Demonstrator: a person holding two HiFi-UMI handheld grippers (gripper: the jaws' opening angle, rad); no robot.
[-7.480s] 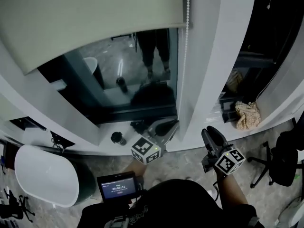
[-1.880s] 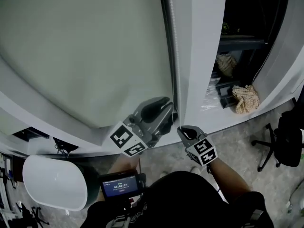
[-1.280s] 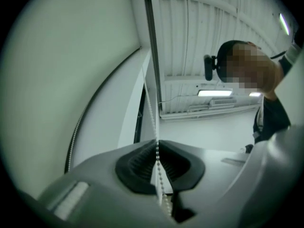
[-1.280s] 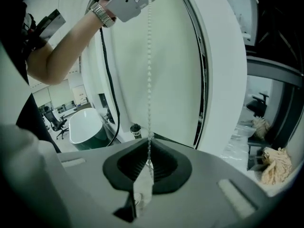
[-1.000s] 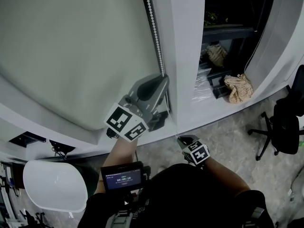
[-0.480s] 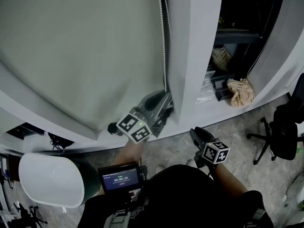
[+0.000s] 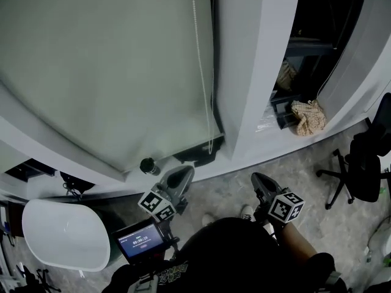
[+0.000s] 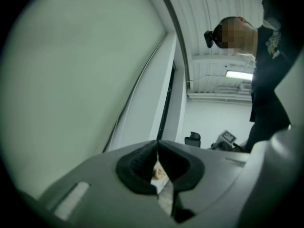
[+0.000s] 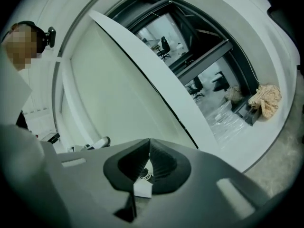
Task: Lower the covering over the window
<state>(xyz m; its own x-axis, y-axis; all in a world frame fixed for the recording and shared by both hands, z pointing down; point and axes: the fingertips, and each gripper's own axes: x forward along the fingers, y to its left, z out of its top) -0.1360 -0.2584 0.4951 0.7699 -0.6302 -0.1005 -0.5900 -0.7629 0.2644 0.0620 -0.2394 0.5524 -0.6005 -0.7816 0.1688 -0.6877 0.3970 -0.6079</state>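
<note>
— Both are dropping away from the bead chain point(image 7: 200, 72) now: left tongs point(image 7: 185, 173) and right tongs point(image 7: 257, 180) are sitting shut, gripping nothing.
— And the blind point(image 7: 104, 66) is hanging right down, with the chain dangling free beside it.

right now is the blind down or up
Down. The blind reaches nearly to the sill; only a thin dark strip of window shows under its bottom edge.

Cannot identify the small dark object point(image 7: 147, 165) below the blind point(image 7: 104, 66), itself seen only partly, cropped at the top and left edges.
</note>
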